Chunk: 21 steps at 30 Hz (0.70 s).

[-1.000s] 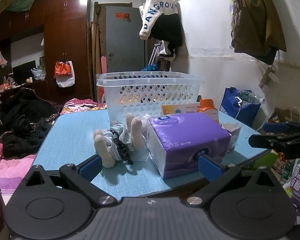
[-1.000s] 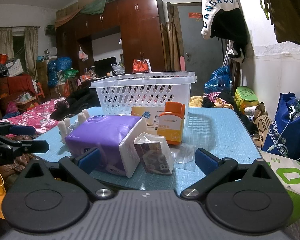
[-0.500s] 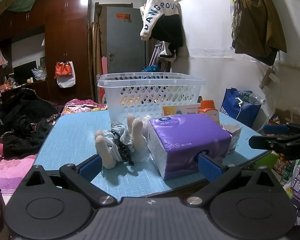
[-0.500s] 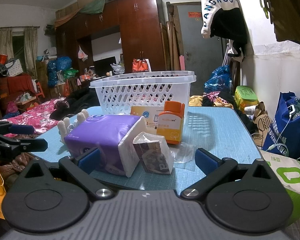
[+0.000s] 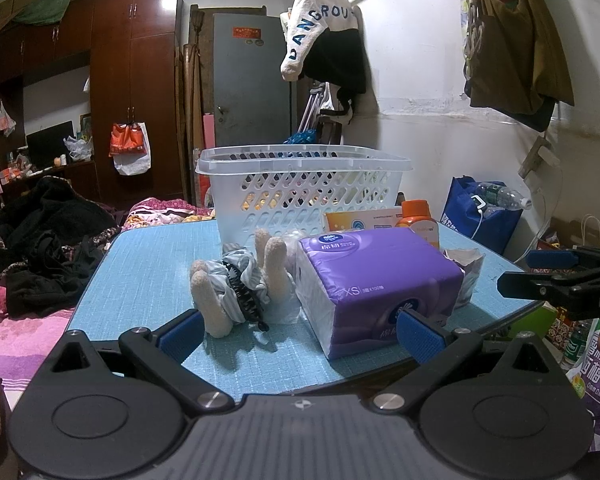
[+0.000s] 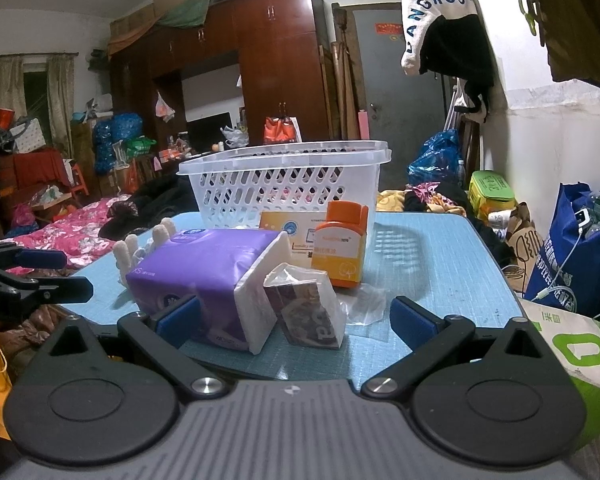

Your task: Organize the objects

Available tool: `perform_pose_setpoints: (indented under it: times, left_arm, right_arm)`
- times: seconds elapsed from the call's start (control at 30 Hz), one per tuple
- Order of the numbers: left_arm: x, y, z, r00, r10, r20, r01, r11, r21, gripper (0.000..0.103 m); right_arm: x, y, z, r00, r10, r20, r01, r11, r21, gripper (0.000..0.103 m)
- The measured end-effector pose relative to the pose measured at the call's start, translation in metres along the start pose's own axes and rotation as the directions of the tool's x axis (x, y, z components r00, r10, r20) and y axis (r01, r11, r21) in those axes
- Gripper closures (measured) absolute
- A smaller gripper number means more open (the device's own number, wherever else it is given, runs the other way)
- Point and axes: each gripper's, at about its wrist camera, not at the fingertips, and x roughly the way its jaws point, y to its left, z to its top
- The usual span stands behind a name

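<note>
Ahead, tissue pack before basket

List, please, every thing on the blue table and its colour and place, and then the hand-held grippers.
table: 1, light blue top, under all the things.
basket: 1, white plastic with holes, at the far side of the table.
tissue pack: 1, purple, near the front edge, in the middle.
plush toy: 1, cream with pale striped cloth, lying beside the tissue pack; a black hair clip lies on it.
bottle: 1, orange with orange cap, upright behind the tissue pack.
flat box: 1, orange and white, between bottle and basket.
small wrapped packet: 1, brown in clear plastic, in front of the bottle.
left hand-held gripper: 1, black with blue pads, open, empty.
right hand-held gripper: 1, same colours, open, empty.
</note>
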Motion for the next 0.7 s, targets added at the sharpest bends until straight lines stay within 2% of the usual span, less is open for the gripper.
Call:
perform_pose_setpoints:
  times: [0.7]
  left_arm:
    - [-0.0003,0.0039,0.0008,1.000,0.017,0.024,-0.016,1.000,-0.020,0.000]
  right_arm:
    - [0.0017,0.0000,-0.0002,1.000,-0.001,-0.005,0.001,1.000,0.005,0.000]
